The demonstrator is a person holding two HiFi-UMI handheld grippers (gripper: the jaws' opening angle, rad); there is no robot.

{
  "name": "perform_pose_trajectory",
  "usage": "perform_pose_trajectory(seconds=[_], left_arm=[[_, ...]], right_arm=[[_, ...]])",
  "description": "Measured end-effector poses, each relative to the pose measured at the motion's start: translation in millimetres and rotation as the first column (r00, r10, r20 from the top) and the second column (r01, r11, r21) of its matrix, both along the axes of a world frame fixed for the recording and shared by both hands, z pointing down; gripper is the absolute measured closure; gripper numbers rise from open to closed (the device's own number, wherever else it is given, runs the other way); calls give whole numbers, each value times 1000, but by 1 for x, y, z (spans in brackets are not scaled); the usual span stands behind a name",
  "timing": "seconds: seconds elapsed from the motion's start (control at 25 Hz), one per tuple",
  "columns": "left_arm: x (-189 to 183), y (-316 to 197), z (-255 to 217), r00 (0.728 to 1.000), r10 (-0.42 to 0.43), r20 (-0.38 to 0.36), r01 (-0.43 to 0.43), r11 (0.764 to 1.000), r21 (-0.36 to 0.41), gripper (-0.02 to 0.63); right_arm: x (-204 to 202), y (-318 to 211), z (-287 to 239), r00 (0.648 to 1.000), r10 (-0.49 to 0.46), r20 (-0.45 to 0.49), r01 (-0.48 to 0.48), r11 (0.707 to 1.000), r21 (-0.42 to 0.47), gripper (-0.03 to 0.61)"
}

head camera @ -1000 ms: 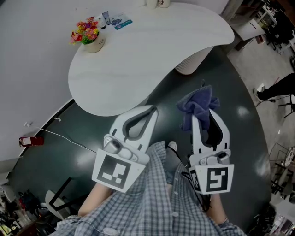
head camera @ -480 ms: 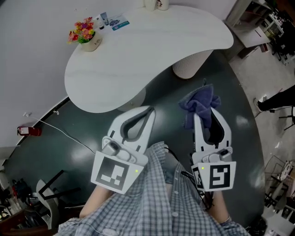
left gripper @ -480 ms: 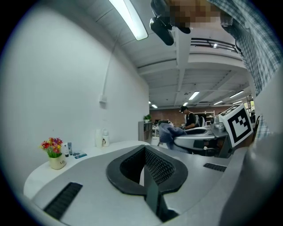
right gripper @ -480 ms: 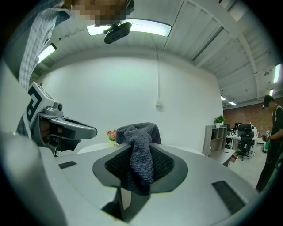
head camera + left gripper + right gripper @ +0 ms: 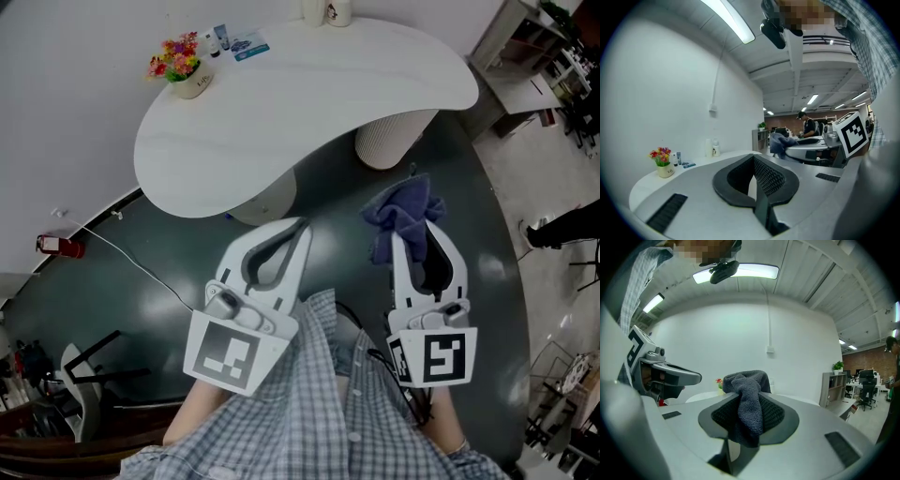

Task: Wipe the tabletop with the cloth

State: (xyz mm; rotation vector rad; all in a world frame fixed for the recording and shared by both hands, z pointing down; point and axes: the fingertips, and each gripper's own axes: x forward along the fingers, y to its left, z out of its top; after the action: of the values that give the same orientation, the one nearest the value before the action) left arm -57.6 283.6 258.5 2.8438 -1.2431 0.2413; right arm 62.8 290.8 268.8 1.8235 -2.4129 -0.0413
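Observation:
The white curved tabletop (image 5: 281,103) lies ahead of both grippers, which hover over the dark floor short of its near edge. My right gripper (image 5: 413,234) is shut on a dark blue cloth (image 5: 403,211); the cloth bunches above the jaws and hangs between them (image 5: 749,399). The left gripper (image 5: 302,227) is shut with nothing in it, its jaws meeting at the tips (image 5: 753,157). In the left gripper view the right gripper with the cloth (image 5: 780,142) shows at the right.
A flower pot (image 5: 186,75), small bottles (image 5: 216,37) and a leaflet (image 5: 249,45) stand at the table's far left; two containers (image 5: 326,9) at its far edge. Ribbed pedestals (image 5: 392,141) hold the table. A red object (image 5: 54,246) with a cable lies on the floor at left.
Both grippers keep their pose and the cloth stays held. The head view has shifted a little, so the table sits slightly higher in it.

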Motion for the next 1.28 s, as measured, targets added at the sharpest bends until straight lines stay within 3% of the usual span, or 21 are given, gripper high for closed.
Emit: perform_pose_trajectory(seconds=[0.56,0.92,1.28], left_arm=[[17,-14,7,1000,2,25,-2,1000,3,612],[43,-68,9,998,59,-4,-60,998,-10,612],[68,-133,2,995,99,-9,-100,995,-11,612]], right_arm=[[19,-13,11,1000,5,-6,-5,1000,-9,472],[34,-53,11,997,32,-64,-33,999,-15,472],[51,-116,0,998,44,-52,-46,999,-26,472]])
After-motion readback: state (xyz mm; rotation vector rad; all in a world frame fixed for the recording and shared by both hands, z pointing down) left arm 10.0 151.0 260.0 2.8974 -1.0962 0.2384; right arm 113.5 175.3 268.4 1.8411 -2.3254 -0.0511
